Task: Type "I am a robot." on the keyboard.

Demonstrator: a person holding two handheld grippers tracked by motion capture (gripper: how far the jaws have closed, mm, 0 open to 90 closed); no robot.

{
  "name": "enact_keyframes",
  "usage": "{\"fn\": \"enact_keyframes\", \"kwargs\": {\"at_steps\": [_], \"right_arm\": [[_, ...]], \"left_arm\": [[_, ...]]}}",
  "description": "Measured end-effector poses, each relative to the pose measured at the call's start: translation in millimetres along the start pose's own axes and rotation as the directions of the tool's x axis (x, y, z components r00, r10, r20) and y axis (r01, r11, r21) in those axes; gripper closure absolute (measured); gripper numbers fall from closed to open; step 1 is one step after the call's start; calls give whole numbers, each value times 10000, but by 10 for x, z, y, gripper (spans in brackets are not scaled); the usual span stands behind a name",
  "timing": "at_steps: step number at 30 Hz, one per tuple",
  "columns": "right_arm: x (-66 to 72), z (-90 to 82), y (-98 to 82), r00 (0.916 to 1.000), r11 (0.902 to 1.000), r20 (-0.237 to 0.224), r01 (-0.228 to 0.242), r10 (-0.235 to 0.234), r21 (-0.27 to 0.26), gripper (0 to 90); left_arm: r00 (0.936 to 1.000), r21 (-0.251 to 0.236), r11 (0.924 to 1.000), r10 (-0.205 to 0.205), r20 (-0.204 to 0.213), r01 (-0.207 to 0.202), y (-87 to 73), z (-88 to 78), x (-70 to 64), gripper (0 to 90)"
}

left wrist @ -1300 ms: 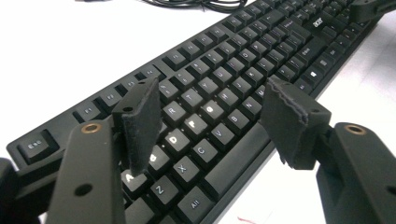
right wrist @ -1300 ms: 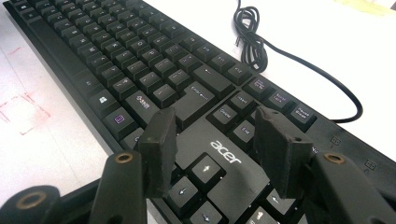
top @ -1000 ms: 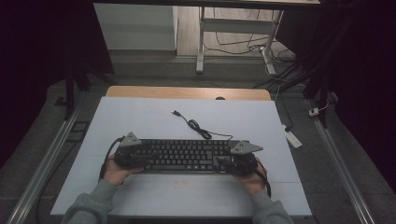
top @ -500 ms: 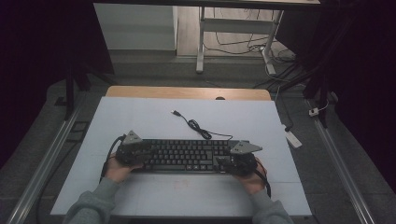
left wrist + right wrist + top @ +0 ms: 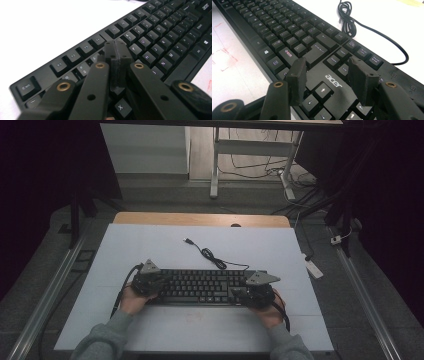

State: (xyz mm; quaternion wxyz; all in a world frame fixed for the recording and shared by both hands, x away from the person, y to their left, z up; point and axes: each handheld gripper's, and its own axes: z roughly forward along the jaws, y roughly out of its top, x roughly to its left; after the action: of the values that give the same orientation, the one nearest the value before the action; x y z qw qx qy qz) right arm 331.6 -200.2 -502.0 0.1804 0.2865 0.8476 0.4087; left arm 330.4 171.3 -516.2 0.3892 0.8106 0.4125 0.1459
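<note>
A black Acer keyboard (image 5: pixel 200 287) lies across the white mat, and its coiled cable (image 5: pixel 210 255) runs off toward the far side. My left gripper (image 5: pixel 148 281) is over the keyboard's left end. In the left gripper view its jaws (image 5: pixel 115 47) have just been closing and now meet, shut with nothing between them, just above the letter keys (image 5: pixel 155 32). My right gripper (image 5: pixel 252 292) is at the keyboard's right end. Its jaws (image 5: pixel 327 62) stand open over the Acer logo and the arrow keys (image 5: pixel 322 91), gripping nothing. The cable (image 5: pixel 348 17) lies beyond.
The white mat (image 5: pixel 150 245) covers a table with a wooden far edge (image 5: pixel 200 219). Faint red marks (image 5: pixel 195 316) show on the mat near the front edge. A white block (image 5: pixel 312 268) lies off the table's right side. Desk legs and cables stand beyond.
My left hand and gripper have shifted slightly rightward over the keyboard's left end. The right hand and the keyboard have not moved.
</note>
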Motion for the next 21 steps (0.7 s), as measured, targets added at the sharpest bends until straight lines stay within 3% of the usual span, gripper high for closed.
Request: {"fn": "enact_keyframes", "kwargs": {"at_steps": [5, 21], "right_arm": [[2, 3, 0, 10000, 10000, -5, -5, 5, 15, 492], [5, 6, -1, 10000, 10000, 23, 12, -12, 88, 491]], "left_arm": [[10000, 291, 9995, 79, -1, -79, 8, 65, -15, 890], [9998, 595, 9981, 163, -127, -155, 5, 130, -25, 890]]}}
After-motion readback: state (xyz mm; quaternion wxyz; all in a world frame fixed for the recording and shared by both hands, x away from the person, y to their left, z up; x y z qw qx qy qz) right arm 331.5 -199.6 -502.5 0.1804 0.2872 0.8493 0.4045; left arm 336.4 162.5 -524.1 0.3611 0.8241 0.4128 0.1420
